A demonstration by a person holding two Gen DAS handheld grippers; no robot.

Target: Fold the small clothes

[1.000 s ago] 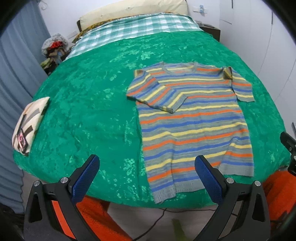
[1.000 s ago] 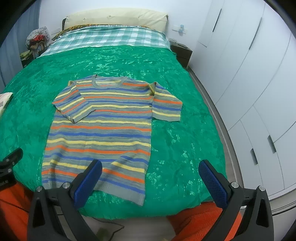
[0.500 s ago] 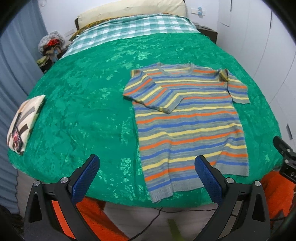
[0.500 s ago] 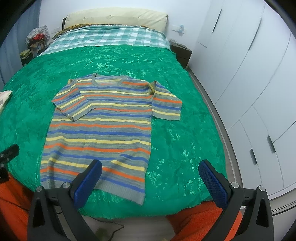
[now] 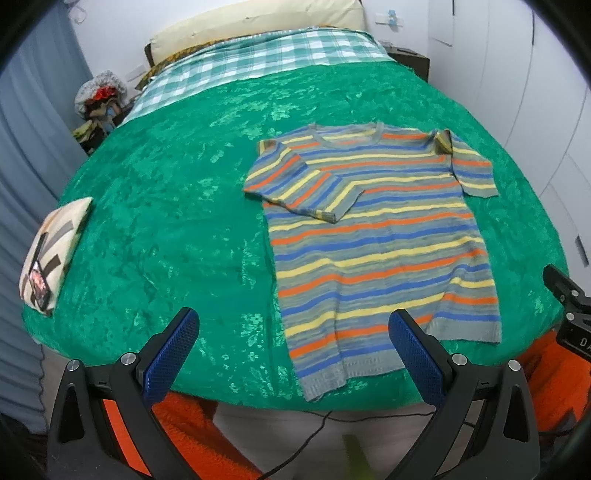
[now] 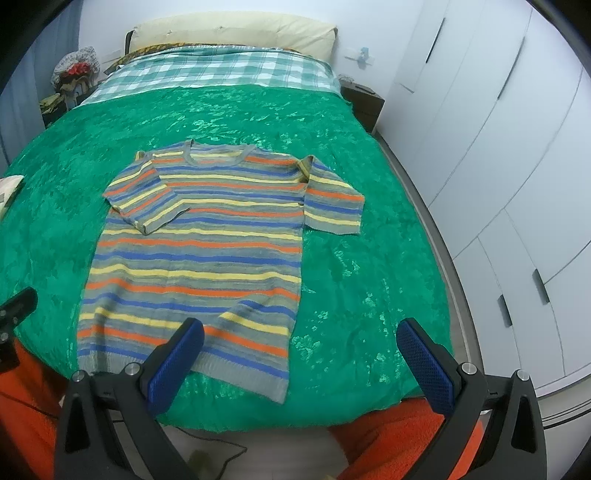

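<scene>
A small striped sweater [image 5: 373,236], grey with orange, yellow and blue bands, lies flat on a green bedspread [image 5: 166,206]. Its left sleeve [image 5: 299,184] is folded in over the chest; its right sleeve [image 5: 472,170] lies spread out. It also shows in the right wrist view [image 6: 207,251]. My left gripper [image 5: 293,347] is open and empty, held back from the bed's near edge by the sweater's hem. My right gripper [image 6: 301,354] is open and empty, near the hem's right corner.
A folded patterned cloth [image 5: 51,251] lies at the bed's left edge. A checked blanket [image 5: 258,59] and a pillow [image 6: 232,33] are at the head. White wardrobe doors [image 6: 498,147] stand on the right. An orange rug [image 5: 192,435] and a cable [image 5: 317,428] lie on the floor.
Both grippers have drawn back and risen slightly, so the sweater sits a little farther and more of the bed shows. The sweater has not moved.
</scene>
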